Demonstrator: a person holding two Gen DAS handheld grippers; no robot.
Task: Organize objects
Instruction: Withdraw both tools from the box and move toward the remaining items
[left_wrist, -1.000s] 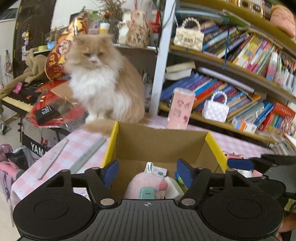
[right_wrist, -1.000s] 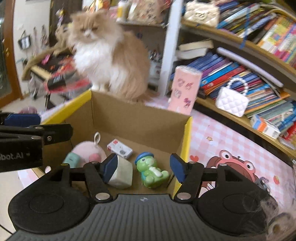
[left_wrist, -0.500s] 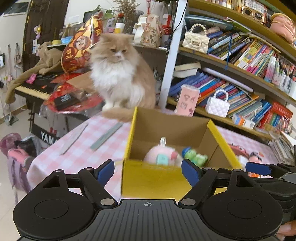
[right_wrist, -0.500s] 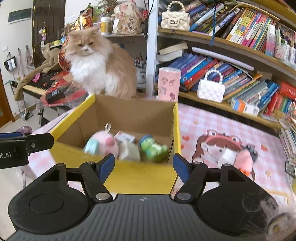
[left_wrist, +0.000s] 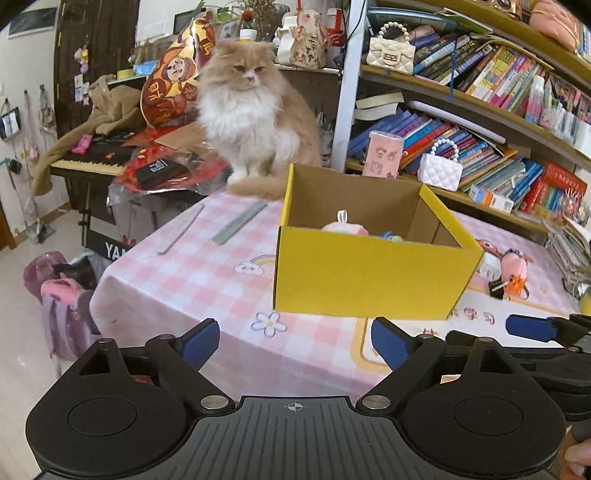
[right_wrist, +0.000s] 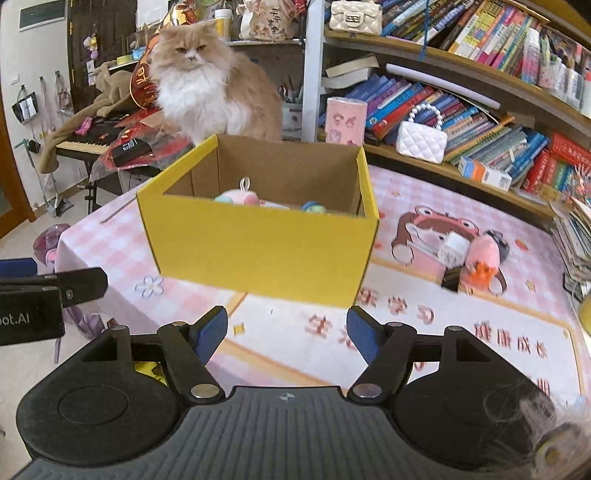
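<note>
A yellow cardboard box (left_wrist: 369, 273) (right_wrist: 258, 254) stands on the pink checked table. Inside it a pink plush (left_wrist: 345, 227) (right_wrist: 240, 195) and a green toy (right_wrist: 314, 207) peek over the rim. My left gripper (left_wrist: 295, 341) is open and empty, well in front of the box. My right gripper (right_wrist: 288, 328) is open and empty, just in front of the box. A pink toy with an orange piece (right_wrist: 480, 258) (left_wrist: 513, 266) and a small black clip (right_wrist: 451, 278) lie on the table right of the box.
A fluffy cat (left_wrist: 251, 110) (right_wrist: 207, 85) sits behind the box at the table's far edge. Two grey strips (left_wrist: 236, 223) lie left of the box. Bookshelves (right_wrist: 461, 110) run along the right. A keyboard (left_wrist: 92, 158) stands at the left.
Both grippers have pulled back and away from the box, from over its inside to in front of its near wall. Both stay open and empty.
</note>
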